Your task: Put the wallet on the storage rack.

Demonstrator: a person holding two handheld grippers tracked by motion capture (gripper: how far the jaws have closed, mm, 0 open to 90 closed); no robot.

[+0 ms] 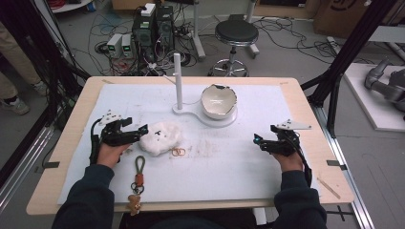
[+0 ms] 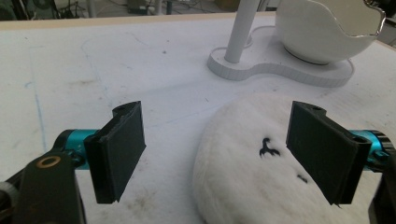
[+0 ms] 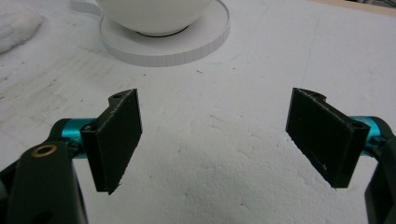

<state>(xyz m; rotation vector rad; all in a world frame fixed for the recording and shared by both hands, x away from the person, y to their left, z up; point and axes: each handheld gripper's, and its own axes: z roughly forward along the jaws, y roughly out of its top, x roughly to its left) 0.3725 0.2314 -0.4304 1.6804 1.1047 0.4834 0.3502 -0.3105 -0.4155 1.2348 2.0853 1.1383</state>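
Observation:
A white fluffy pad (image 1: 160,137) with small black marks lies left of centre on the white mat (image 1: 239,176). My left gripper (image 1: 136,125) stands open right at its left edge. In the left gripper view the pad (image 2: 243,177) reaches between the wide-apart jaws of the left gripper (image 2: 217,109), close to the right-hand one, and I cannot tell whether they touch. My right gripper (image 1: 265,134) rests open on the mat's right side. The right gripper (image 3: 215,95) has only bare mat between its jaws.
A white stand (image 1: 210,118) with an upright post (image 1: 177,78) carries a chipped white bowl (image 1: 218,100) at the mat's back centre. Small rings (image 1: 178,151) lie beside the pad. A keychain (image 1: 139,174) with a brown figure (image 1: 134,202) lies near the front edge.

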